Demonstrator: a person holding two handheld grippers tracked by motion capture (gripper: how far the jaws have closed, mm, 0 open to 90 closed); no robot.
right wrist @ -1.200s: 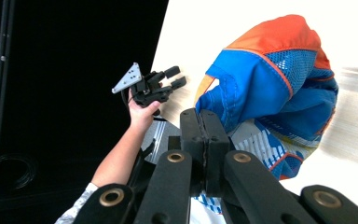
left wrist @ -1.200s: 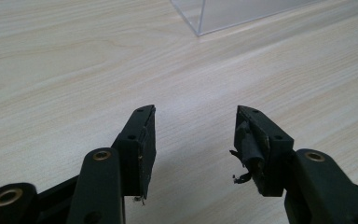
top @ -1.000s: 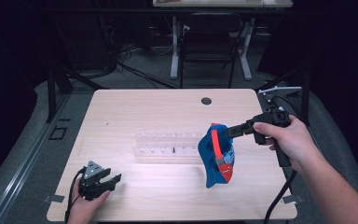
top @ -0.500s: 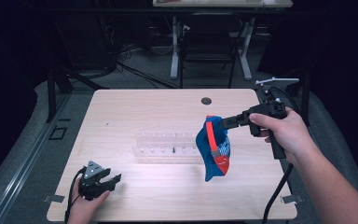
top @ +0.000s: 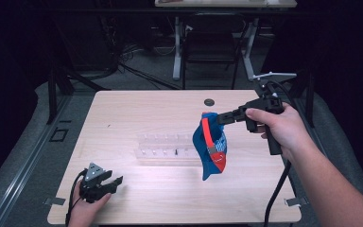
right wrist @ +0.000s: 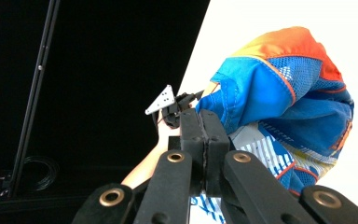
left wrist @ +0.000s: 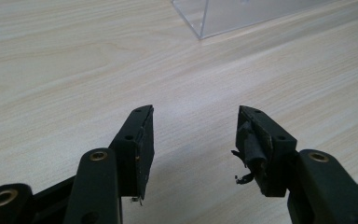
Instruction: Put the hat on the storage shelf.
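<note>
A blue cloth piece [top: 210, 150] with mesh, orange and red trim hangs in the air over the right half of the wooden table [top: 137, 109]. My right gripper [top: 218, 118] is shut on its top edge, held level in a person's hand. In the right gripper view the jaws [right wrist: 205, 135] are pressed together on the blue cloth piece [right wrist: 284, 93], which bulges to the right. My left gripper [top: 116, 182] rests at the table's front left corner, open. The left gripper view has its jaws [left wrist: 193, 140] apart over bare wood, nothing between them.
A clear plastic rack [top: 165, 149] lies mid-table, just left of the hanging cloth; its corner [left wrist: 242, 14] is ahead of the left jaws. A dark round grommet [top: 209, 101] sits near the far edge. Chair and table legs stand beyond on the dark floor.
The right hand has lifted the cloth a little higher and slightly to the left. The left gripper has stayed where it was, still open.
</note>
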